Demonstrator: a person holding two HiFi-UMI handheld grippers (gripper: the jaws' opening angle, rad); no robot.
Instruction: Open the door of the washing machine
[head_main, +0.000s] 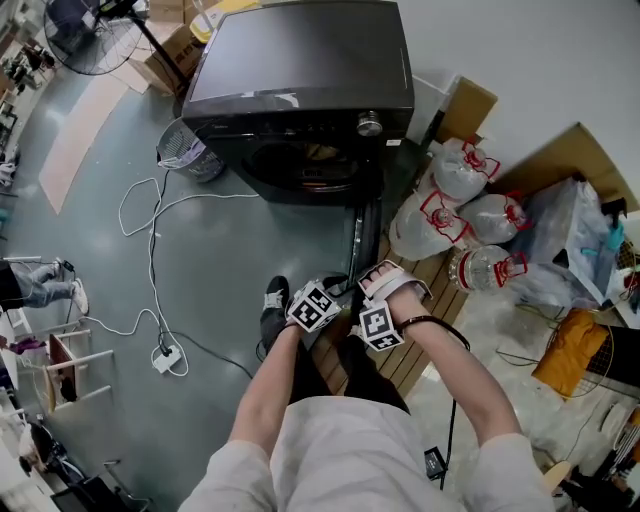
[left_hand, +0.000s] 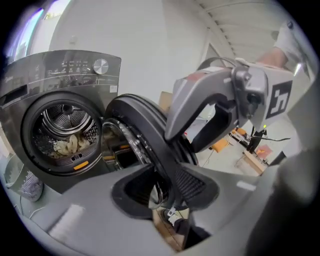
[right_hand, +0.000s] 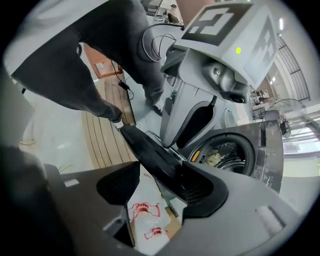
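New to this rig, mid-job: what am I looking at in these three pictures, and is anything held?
No robot here: a person carries a two-jaw gripper in each hand. One picture comes from a camera on their head, looking down. The others ride on the left gripper and the right gripper, looking along the jaws. Ahead stands a dark grey front-loading washing machine, its round black door already swung open, pale laundry in the drum. Nearby are a white power strip on the grey floor and, to the right, clear plastic water jugs with red handles. Both grippers' jaws stand apart. The door's edge shows between them, but neither seems to grip it.
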